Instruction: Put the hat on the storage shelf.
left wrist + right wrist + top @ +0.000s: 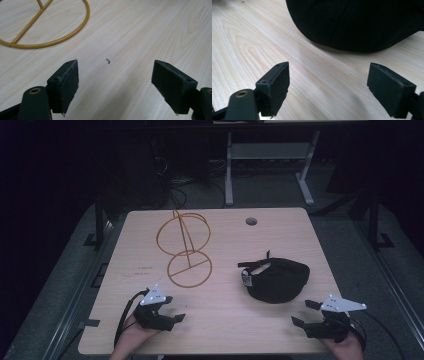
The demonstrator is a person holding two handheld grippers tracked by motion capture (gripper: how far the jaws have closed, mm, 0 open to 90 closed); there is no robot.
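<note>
1. Nearest the person, both grippers rest low at the near edge of the table [150, 330]. The left gripper [169, 312] has its jaws spread wide with nothing between them; in the left gripper view only bare wood and a tiny dark speck [108, 60] lie in the gap.
2. The right gripper [306, 313] is likewise wide open and holds nothing, its jaws aimed toward the middle of the table.
3. The step in hand looks like the approach before any grasp: neither tool touches an object yet.
4. Just beyond the right gripper lies the black cap [276, 279], crown up, its strap toward the table's centre. In the right gripper view its rounded edge [352, 25] sits ahead of the jaws, near but apart.
5. Beyond the left gripper stands the gold wire stand [185, 247], its round base flat on the wood and an upright hoop above; the base ring [50, 30] shows up-left of the left jaws.
6. The next move probably calls for the right gripper to travel forward and close on the cap's edge, perhaps to carry it to the stand.
</note>
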